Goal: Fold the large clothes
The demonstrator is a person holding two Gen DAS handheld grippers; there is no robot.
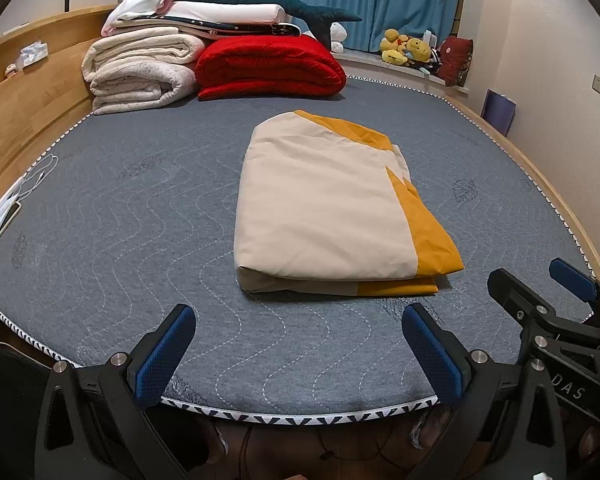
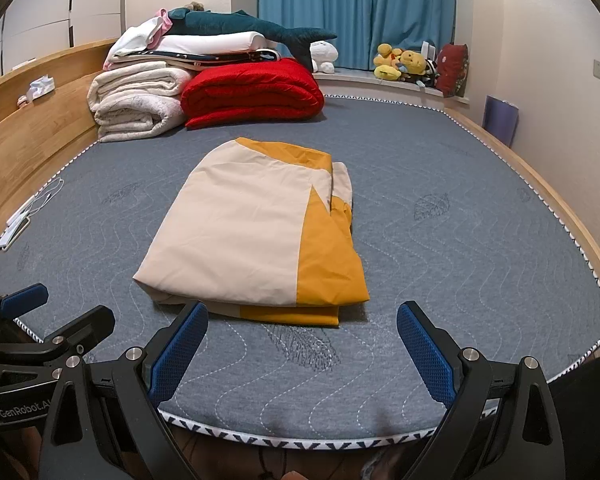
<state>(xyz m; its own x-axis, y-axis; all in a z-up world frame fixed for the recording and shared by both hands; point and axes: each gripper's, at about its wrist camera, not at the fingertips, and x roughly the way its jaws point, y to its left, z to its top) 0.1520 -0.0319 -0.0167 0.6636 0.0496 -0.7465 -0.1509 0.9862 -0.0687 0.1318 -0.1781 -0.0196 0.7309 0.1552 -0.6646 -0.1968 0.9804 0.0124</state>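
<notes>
Now the folded cream and yellow cover (image 1: pixel 328 204) lies flat in the middle of the gray mattress (image 1: pixel 140 216). Both the left gripper (image 1: pixel 298 344) and the right gripper (image 2: pixel 302 344) are spread wide, holding nothing, near the mattress edge.

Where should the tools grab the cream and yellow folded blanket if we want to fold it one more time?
Probably the two near corners of the blanket, coming in low from the front edge of the bed. The stacked layers show along that near edge, so each open tool, left tool and right tool, could pinch all layers at once. The left side is a rounded fold, harder to pinch.
</notes>
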